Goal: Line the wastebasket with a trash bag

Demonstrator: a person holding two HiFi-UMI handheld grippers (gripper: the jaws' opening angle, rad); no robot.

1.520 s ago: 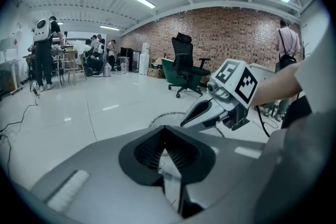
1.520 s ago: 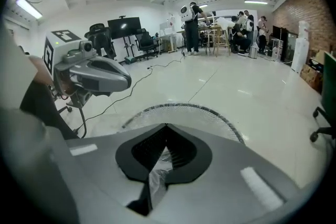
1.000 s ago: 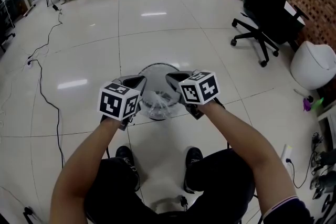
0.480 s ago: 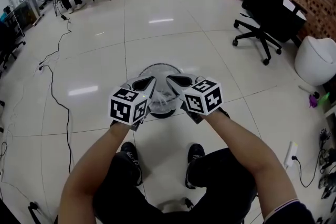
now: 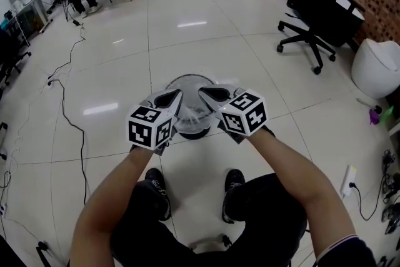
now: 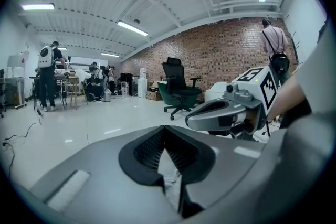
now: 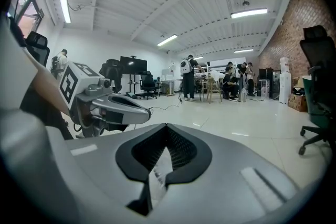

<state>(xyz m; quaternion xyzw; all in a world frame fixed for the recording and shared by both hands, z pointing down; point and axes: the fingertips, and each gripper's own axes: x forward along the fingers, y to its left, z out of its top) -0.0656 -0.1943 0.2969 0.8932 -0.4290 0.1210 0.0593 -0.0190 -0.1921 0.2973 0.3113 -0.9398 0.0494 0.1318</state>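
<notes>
white floor [image 5: 125, 40] | trash bag [image 5: 190, 117] above wastebasket [image 5: 187, 79] | left tongs [image 5: 169, 99], right tongs [image 5: 214, 95] both clenched on it

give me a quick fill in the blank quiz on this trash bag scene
The left tongs and the right tongs are each ___ on the clear trash bag.
The wastebasket stands on the tiled ___.
The wall behind the black office chair is made of ___.
Missing words: shut; floor; brick.
</notes>
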